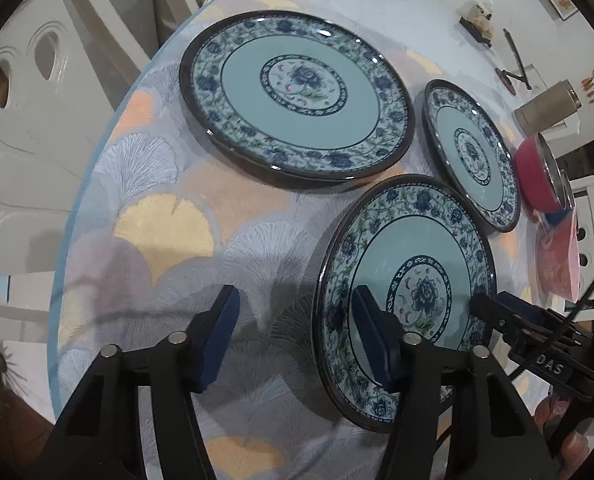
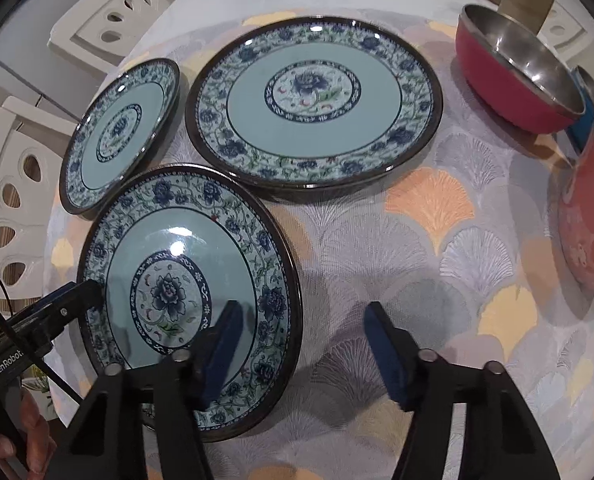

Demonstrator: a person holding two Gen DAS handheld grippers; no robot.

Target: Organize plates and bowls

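Your left gripper (image 1: 295, 322) and right gripper (image 2: 303, 336) gape empty; the pink bowl (image 2: 589, 216) is cut off; only the right view shows the red bowl (image 2: 513, 80) whole.

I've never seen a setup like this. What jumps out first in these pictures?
Three blue floral plates on a fan-patterned tablecloth: a large plate at the back, a small plate to its left, and a nearer plate. A red bowl with a steel inside sits at the far right. Both the left gripper and right gripper hover open at the nearer plate's edges.
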